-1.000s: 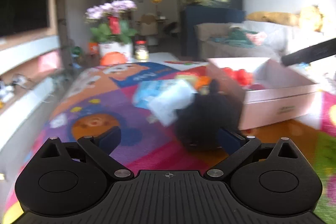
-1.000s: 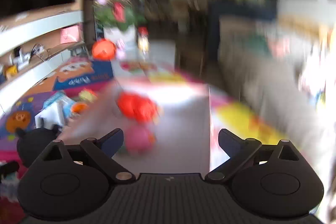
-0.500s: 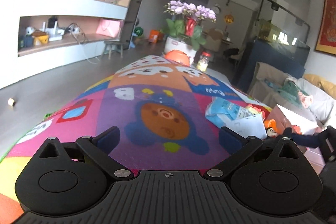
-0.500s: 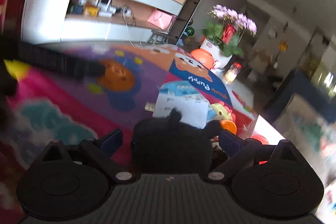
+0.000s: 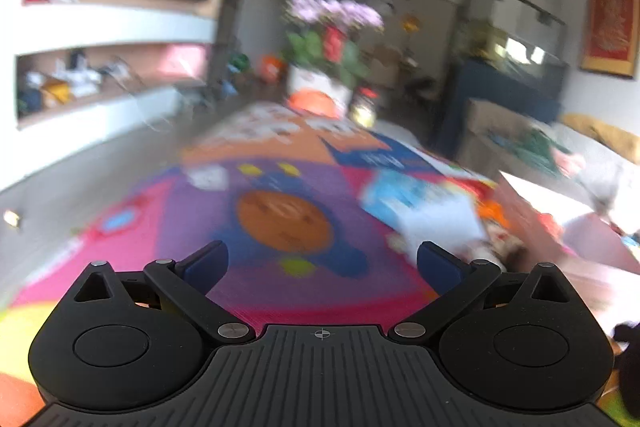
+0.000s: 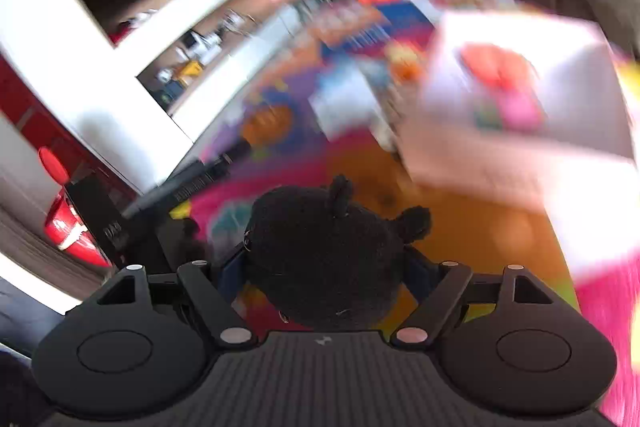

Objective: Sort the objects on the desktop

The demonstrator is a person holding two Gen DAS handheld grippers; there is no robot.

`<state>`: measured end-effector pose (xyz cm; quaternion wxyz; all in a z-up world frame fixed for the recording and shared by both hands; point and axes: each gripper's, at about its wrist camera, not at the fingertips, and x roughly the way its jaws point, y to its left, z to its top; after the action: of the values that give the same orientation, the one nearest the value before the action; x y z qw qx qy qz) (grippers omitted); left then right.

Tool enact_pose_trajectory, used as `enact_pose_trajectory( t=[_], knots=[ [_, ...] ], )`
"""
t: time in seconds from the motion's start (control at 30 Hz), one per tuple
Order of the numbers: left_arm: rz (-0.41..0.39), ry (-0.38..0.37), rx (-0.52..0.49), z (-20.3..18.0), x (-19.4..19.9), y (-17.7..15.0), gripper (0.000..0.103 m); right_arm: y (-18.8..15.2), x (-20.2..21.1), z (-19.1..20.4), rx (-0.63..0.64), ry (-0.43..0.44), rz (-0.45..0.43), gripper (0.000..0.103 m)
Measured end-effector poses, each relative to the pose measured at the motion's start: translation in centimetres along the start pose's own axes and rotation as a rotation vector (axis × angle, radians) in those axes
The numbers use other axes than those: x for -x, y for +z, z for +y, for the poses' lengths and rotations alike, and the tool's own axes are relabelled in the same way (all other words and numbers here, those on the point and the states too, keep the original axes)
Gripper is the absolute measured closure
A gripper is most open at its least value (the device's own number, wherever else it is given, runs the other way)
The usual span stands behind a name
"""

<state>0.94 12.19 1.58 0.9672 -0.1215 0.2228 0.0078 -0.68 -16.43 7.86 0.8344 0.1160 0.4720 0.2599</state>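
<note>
A black plush toy (image 6: pixel 320 251) with small round ears sits between the fingers of my right gripper (image 6: pixel 326 275). Its jaws are closing, and both blue pads lie against the toy's sides above the colourful play mat (image 6: pixel 460 227). Ahead and to the right stands a white box (image 6: pixel 480 163) holding a red toy (image 6: pixel 496 67) and a pink toy (image 6: pixel 520 111). My left gripper (image 5: pixel 322 263) is open over the mat (image 5: pixel 280 219) with nothing between its fingers. The plush (image 5: pixel 628 367) shows at the left wrist view's lower right edge.
A blue and white packet (image 5: pixel 424 203) and an orange toy (image 5: pixel 492 211) lie on the mat next to the box (image 5: pixel 532 223). At the mat's far end stand a flower pot (image 5: pixel 320 83) and a jar (image 5: pixel 362 107). Wall shelves (image 5: pixel 100 83) run along the left, a sofa (image 5: pixel 580 155) on the right.
The right gripper's fingers have come in against the black plush toy, and it has swung round to face the white box. The left gripper's view rolled and shifted; it stays open.
</note>
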Motion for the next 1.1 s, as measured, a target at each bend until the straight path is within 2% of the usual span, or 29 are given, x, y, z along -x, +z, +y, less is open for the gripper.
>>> enact_pose_trajectory(
  t=[0.1,0.17,0.23,0.33,0.47,0.63,0.77,0.83,0.87,0.97,1.03,1.1],
  knots=[
    [0.061,-0.093,-0.046,-2.0,0.3,-0.6,0.0,-1.3,-0.2,-3.6,-0.123,-0.036,0.075,0.024],
    [0.071,-0.137,-0.124,-3.8,0.8,-1.0,0.0,-1.7,-0.6,-5.5,-0.181,-0.074,0.064,0.021],
    [0.069,-0.183,-0.213,-5.5,1.7,-1.2,0.0,-1.9,0.3,-6.2,-0.157,-0.093,-0.031,0.019],
    [0.063,-0.219,-0.307,-7.4,2.7,-1.6,0.0,-1.8,1.5,-6.1,-0.043,-0.208,-0.162,0.013],
    [0.069,-0.242,-0.373,-8.7,3.3,-2.2,0.0,-1.9,3.0,-7.1,0.016,-0.31,-0.237,0.01],
    [0.099,-0.226,-0.388,-9.9,1.6,-2.5,0.0,-2.0,3.8,-9.3,0.011,-0.466,-0.325,0.008],
    [0.083,-0.205,-0.407,-10.3,-0.9,-1.6,0.001,-3.4,5.8,-10.9,-0.066,-0.407,-0.438,0.008],
    [0.103,-0.196,-0.418,-10.5,-2.6,-0.9,0.026,-4.3,6.4,-11.3,-0.107,-0.392,-0.525,0.006],
    [0.128,-0.194,-0.413,-10.5,-3.5,-0.4,0.046,-4.7,6.4,-11.5,-0.13,-0.393,-0.568,0.005],
    [0.177,-0.223,-0.298,-9.9,-6.0,1.3,0.042,-6.3,6.6,-12.7,-0.221,-0.374,-0.66,0.005],
    [0.183,-0.236,-0.238,-9.7,-7.4,2.4,0.042,-7.0,6.3,-13.7,-0.286,-0.354,-0.683,0.005],
    [0.175,-0.241,-0.227,-10.2,-8.8,3.3,0.04,-7.4,5.7,-14.5,-0.33,-0.36,-0.681,0.005]
  ],
)
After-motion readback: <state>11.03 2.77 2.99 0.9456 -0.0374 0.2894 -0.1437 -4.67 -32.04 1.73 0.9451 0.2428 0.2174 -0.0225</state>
